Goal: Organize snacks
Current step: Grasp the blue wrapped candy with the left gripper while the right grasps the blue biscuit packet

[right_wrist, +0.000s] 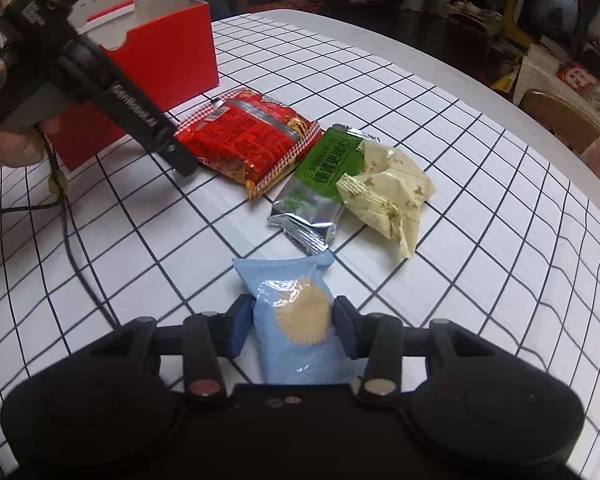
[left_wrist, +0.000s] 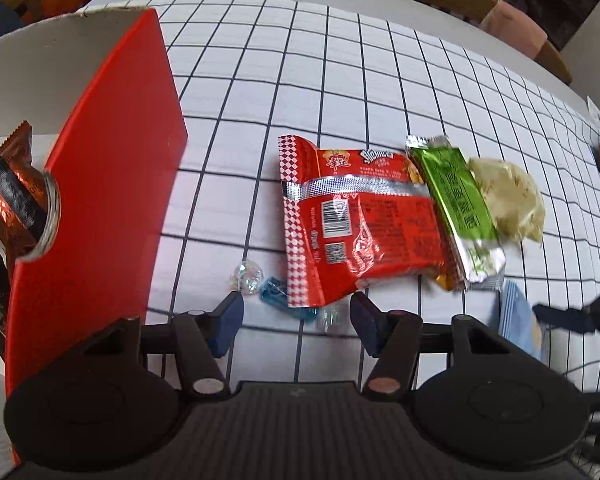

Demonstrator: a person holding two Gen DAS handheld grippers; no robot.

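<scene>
Here the right tool [right_wrist: 294, 322] clenches a pale blue biscuit packet [right_wrist: 296, 320] on the checked surface [right_wrist: 480, 152], just in front of the green packet [right_wrist: 324, 176]. The left tool [left_wrist: 296, 320] hangs released over small wrapped candies [left_wrist: 276, 294], beside the red packet [left_wrist: 356, 220] near the red box [left_wrist: 100, 184]

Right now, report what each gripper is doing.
Left gripper: open, nothing held, poised over the blue candy beside the red packet.
Right gripper: closed on the light blue cookie packet.
</scene>
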